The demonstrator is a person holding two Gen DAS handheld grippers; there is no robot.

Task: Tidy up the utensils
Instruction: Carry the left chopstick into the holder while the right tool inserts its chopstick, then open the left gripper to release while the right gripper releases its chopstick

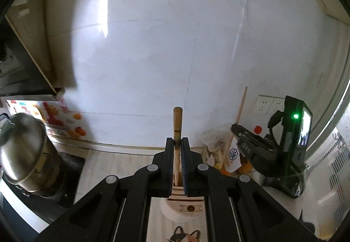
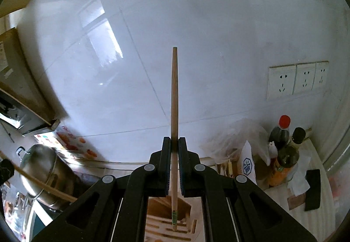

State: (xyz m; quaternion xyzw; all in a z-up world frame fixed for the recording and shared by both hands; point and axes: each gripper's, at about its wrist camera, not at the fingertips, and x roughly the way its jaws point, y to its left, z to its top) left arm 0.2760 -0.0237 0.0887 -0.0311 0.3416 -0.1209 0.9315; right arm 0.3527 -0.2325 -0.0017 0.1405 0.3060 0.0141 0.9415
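The left gripper [image 1: 177,143] is clenched on a tan wooden chopstick [image 1: 177,124]; the right gripper [image 2: 174,143] clamps a long slim wooden chopstick [image 2: 174,97]. Both sticks are lifted above the pale wooden utensil holder [image 1: 186,207], so slotting them in appears to remain.

Two chopsticks [image 1: 177,130] [image 2: 174,110], one pot [image 2: 43,174], three sockets [image 2: 298,79], three bottles [image 2: 282,132], two grippers [image 1: 177,143] [image 2: 174,143].

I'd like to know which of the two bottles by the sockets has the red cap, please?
The taller dark bottle, farther left; the bottle beside it has a dark cap.
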